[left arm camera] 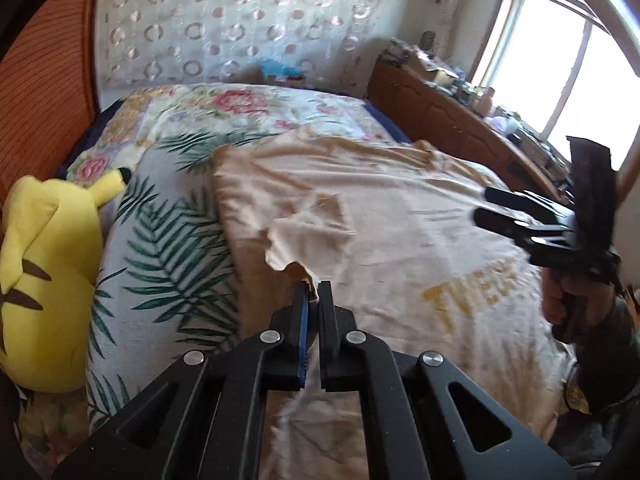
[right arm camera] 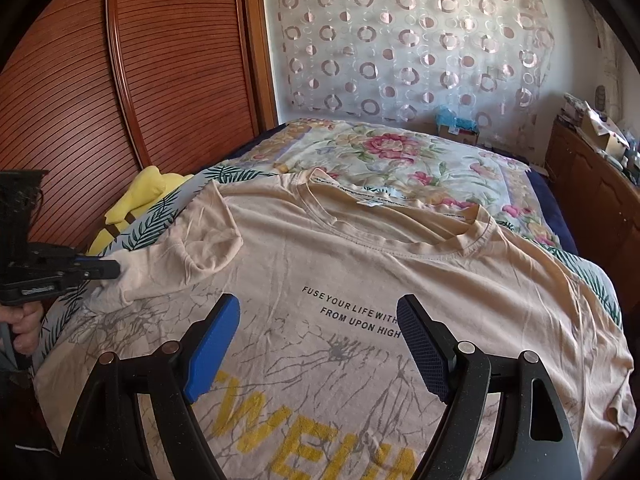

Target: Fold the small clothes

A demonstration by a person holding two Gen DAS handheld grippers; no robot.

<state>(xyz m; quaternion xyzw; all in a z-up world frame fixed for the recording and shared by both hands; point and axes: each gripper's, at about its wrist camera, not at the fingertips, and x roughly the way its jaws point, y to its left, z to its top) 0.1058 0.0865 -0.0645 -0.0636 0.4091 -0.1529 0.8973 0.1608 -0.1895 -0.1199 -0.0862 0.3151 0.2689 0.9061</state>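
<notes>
A beige T-shirt (left arm camera: 400, 220) (right arm camera: 360, 256) with black text and yellow letters lies front up on the bed, collar toward the far wall. Its left sleeve (left arm camera: 304, 236) (right arm camera: 200, 248) is folded inward and lifted. My left gripper (left arm camera: 314, 289) (right arm camera: 109, 269) is shut on the edge of that sleeve, with cloth pinched between the pads. My right gripper (right arm camera: 320, 306) (left arm camera: 482, 205) hovers open over the shirt's chest print, nothing between its blue pads (right arm camera: 210, 350).
A yellow plush toy (left arm camera: 44, 280) (right arm camera: 136, 200) lies at the bed's left side beside the shirt. The floral bedspread (left arm camera: 224, 108) (right arm camera: 400, 152) stretches beyond the collar. A wooden cabinet (left arm camera: 440, 120) lines the right side, a slatted wooden door (right arm camera: 160, 80) the left.
</notes>
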